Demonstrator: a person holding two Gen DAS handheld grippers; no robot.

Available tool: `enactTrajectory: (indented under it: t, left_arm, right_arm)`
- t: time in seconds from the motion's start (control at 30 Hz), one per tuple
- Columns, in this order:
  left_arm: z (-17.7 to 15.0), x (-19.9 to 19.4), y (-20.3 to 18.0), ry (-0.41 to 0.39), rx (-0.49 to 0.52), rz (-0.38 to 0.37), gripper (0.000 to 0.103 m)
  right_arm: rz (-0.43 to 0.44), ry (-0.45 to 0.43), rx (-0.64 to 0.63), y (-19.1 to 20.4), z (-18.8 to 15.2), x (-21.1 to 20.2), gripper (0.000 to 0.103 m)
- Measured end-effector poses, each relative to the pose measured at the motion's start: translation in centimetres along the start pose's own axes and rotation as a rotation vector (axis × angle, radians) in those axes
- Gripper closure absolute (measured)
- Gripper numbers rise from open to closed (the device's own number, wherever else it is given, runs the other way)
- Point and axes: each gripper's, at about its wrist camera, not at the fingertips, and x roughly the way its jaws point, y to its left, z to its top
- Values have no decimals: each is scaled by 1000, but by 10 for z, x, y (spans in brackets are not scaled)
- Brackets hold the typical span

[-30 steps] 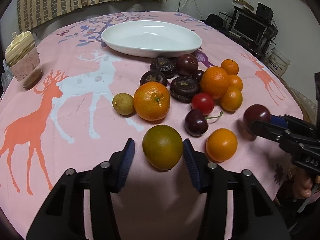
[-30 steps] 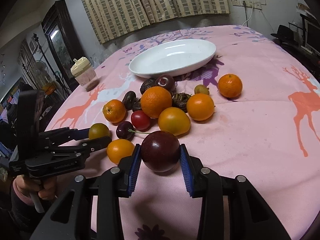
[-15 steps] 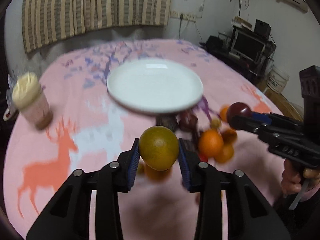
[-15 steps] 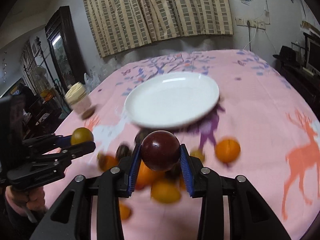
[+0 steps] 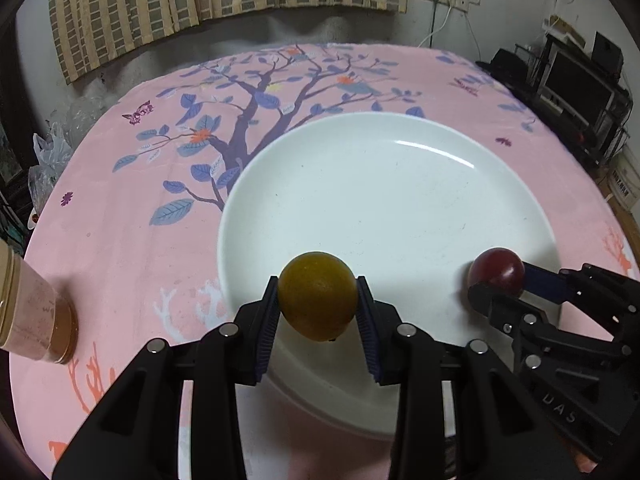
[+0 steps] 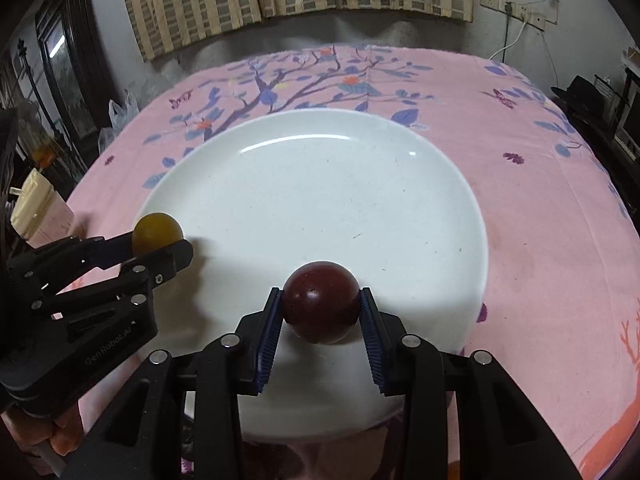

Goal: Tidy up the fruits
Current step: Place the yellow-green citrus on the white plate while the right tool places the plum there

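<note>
Over the white plate [image 5: 400, 184], the left tool [image 5: 318, 312] clamps a greenish orange [image 5: 317, 296] between its pads, while the right tool [image 6: 320, 312] likewise grips a dark plum [image 6: 321, 307] just beside it.

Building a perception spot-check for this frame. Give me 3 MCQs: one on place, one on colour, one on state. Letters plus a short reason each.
1. Where is the dark red plum relative to the white plate?
A. Over the plate's near part
B. On the cloth beside the jar
C. Beyond the plate's far rim

2. What colour is the fruit in the left tongs?
A. Bright red
B. Yellow-green
C. White

3. What state are the right tongs in?
A. Open and empty
B. Shut on the plum
C. Lying flat on the table

Answers:
1 A: the right wrist view shows the plum against the plate's near part.
2 B: the yellow-green citrus sits between the left tongs' blue pads.
3 B: both pads press the plum's sides.
</note>
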Motion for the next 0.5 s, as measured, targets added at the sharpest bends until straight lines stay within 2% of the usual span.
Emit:
enactTrajectory:
  t: [0.17,0.2,0.27,0.3,0.37,0.43,0.5]
  left_arm:
    - [-4,11,-6,12,29,22,66]
    - [-5,10,-7,9,35,32,66]
    - [-6,1,-8,-11,38,49,64]
    - [-7,-9,-9,-43,41,67,61]
    - [-11,-30,-11,-104,52,103,40]
    - [-21,-56,-16,-168,68,145,31]
    - [-34,-79,-20,-207,81,157,29]
  right_arm:
    - [-41,-7,-53,10,-2,-2,62]
    - [-37,-12,-61,11,-2,-4,54]
    - [-46,-44,-69,12,-4,-15,53]
    - [-55,-77,-73,13,-8,-28,52]
    - [-65,-123,-70,11,-15,-49,47]
    - [-66,-172,-61,10,-31,-77,44]
    - [-45,-203,-56,12,-50,-102,44]
